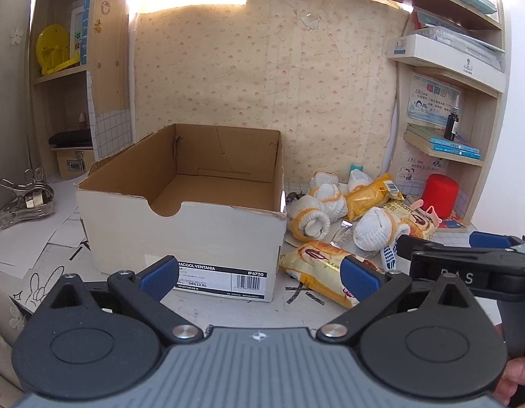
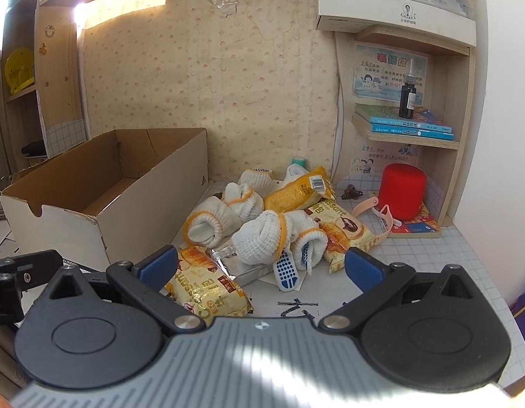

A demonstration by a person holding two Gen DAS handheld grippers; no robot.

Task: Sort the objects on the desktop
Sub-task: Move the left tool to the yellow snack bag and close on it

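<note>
From the left wrist, an open shoe box (image 1: 181, 224), white outside and brown cardboard inside, stands on the bench (image 1: 31, 238) with nothing visible in it. Its near label reads "MACOOL VENTANIA", "IF6730" and "245 (2.5)". Just right of the box lies a heap of rolled white gloves (image 1: 313, 217) with yellow cuffs, mixed with yellow snack packets (image 1: 317, 268). The left tongs (image 1: 259, 277) are spread wide and hold nothing. The right tongs (image 1: 463, 248) reach in from the right, and whether they are spread cannot be told here.

From the right wrist, the same box (image 2: 102, 200) sits far left, with a black three-stripe logo on its side. The gloves (image 2: 259, 238) pile in the middle; one shows blue grip dots. A packet (image 2: 208, 289) near the left blue pad reads "Croissant". A red cylinder (image 2: 403, 190) stands far right by the shelf. The right tongs (image 2: 260, 268) are spread wide, empty, hovering near the heap.
</note>
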